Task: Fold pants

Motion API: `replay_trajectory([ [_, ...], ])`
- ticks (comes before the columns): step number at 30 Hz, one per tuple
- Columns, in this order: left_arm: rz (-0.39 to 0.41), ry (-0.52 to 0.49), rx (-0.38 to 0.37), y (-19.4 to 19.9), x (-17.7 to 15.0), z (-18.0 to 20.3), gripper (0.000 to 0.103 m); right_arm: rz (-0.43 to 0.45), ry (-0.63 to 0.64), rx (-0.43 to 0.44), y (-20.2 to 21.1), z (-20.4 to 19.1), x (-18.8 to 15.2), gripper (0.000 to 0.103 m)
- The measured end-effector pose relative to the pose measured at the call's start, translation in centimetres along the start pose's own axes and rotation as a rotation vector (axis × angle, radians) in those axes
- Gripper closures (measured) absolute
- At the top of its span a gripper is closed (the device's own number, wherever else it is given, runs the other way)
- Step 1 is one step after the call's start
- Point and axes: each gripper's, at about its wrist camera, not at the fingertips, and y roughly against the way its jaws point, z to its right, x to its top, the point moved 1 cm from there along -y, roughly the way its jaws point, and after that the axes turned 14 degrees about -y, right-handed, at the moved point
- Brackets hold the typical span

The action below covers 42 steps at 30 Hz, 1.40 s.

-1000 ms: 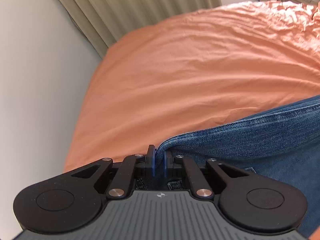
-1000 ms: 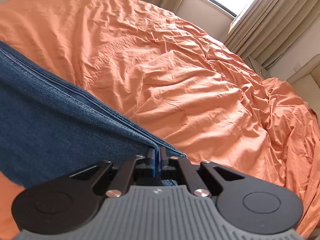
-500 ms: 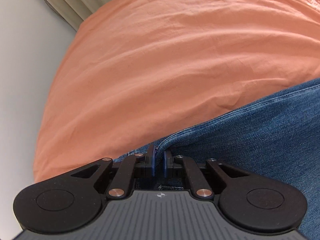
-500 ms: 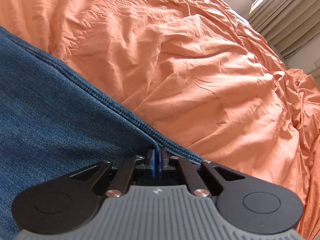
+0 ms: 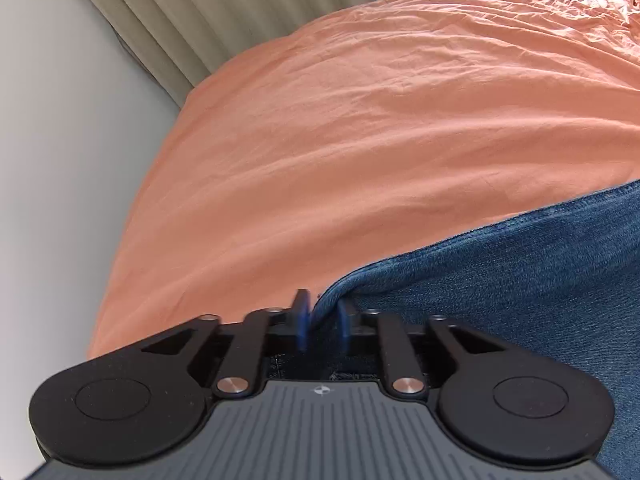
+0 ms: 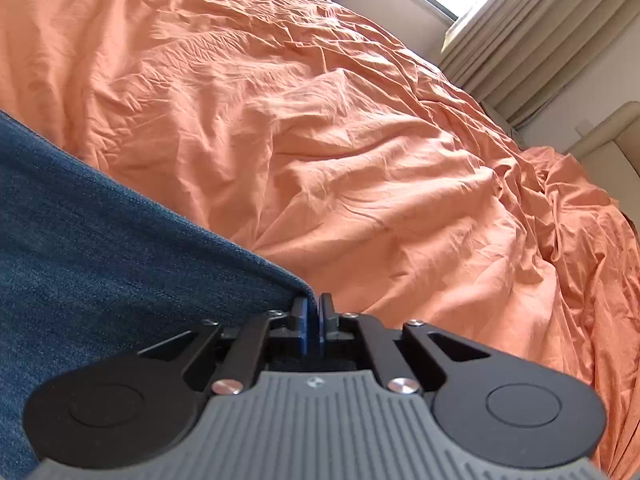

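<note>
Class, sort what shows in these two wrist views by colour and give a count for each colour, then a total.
Blue: 1, the jeans
Orange: 1, the bedcover
Beige: 2, the curtains, one set in each view
Black and grey: 2, the left gripper and right gripper
Total: 6

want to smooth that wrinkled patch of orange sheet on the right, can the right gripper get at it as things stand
Probably not yet. The right gripper is shut on the corner of the jeans, so it is occupied. The sheet itself lies open ahead with nothing blocking it.
</note>
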Motion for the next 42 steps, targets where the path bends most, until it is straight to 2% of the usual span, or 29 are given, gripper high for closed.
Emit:
replay_trajectory([
  [1,0.009,0.01,0.007,0.1,-0.1,-0.2,0.019,0.002,-0.007,-0.009,0.1,0.0,0.0,0.087],
  [2,0.025,0.015,-0.003,0.5,-0.2,-0.3,0.008,0.015,-0.013,-0.02,0.4,0.0,-0.1,0.064],
  [3,0.04,0.012,-0.02,0.8,-0.3,-0.5,0.006,0.026,-0.024,-0.021,1.0,0.1,-0.2,0.055],
  [4,0.04,0.01,-0.036,1.3,-0.5,-0.7,0.006,0.029,-0.044,-0.014,1.6,0.3,-0.3,0.05],
  [7,0.046,0.059,-0.063,3.0,-1.6,-2.0,0.006,0.042,-0.136,0.029,4.5,0.5,-1.0,0.05],
  [10,0.052,0.196,-0.12,5.2,-4.2,-4.3,0.006,0.06,-0.26,0.089,8.0,-0.5,-2.4,0.052],
  [12,0.048,0.319,-0.138,6.4,-6.8,-5.9,0.006,0.059,-0.328,0.186,10.2,-2.0,-3.8,0.053],
  [14,0.015,0.476,-0.14,7.2,-10.2,-7.4,0.006,0.058,-0.356,0.267,11.9,-4.2,-5.1,0.053],
  [16,0.018,0.633,-0.155,7.9,-13.9,-8.2,0.006,0.049,-0.367,0.341,13.3,-6.8,-6.1,0.053],
  [20,0.074,1.013,-0.249,8.2,-21.3,-8.6,0.006,0.031,-0.4,0.435,15.1,-12.5,-7.4,0.053],
  [22,0.077,1.158,-0.301,7.2,-23.9,-7.9,0.006,0.009,-0.434,0.476,15.6,-14.8,-7.7,0.054],
  [25,0.122,1.284,-0.326,5.5,-25.8,-6.7,0.006,-0.001,-0.41,0.456,15.9,-18.2,-8.3,0.054],
  [26,0.154,1.342,-0.347,5.0,-26.3,-6.5,0.006,-0.005,-0.382,0.424,16.0,-19.3,-8.6,0.054],
  [29,0.233,1.498,-0.434,3.1,-26.6,-5.7,0.006,-0.03,-0.354,0.4,15.9,-20.8,-9.2,0.054],
  [30,0.244,1.514,-0.446,2.3,-26.2,-5.5,0.008,-0.04,-0.355,0.393,15.6,-20.8,-9.2,0.054],
  [33,0.215,1.502,-0.41,0.5,-24.9,-4.9,0.025,-0.102,-0.365,0.368,14.6,-20.9,-8.3,0.054],
  [35,0.22,1.5,-0.4,-0.1,-24.7,-4.7,0.043,-0.12,-0.373,0.345,14.4,-21.1,-7.9,0.054],
  [37,0.213,1.468,-0.372,0.0,-24.2,-4.8,0.069,-0.13,-0.367,0.323,14.5,-21.4,-7.7,0.054],
  [40,0.26,1.285,-0.284,2.4,-21.7,-5.5,0.077,-0.127,-0.349,0.296,14.4,-21.9,-7.6,0.054],
  [42,0.304,1.168,-0.235,4.1,-20.1,-5.8,0.078,-0.127,-0.356,0.284,14.5,-22.0,-7.6,0.054],
])
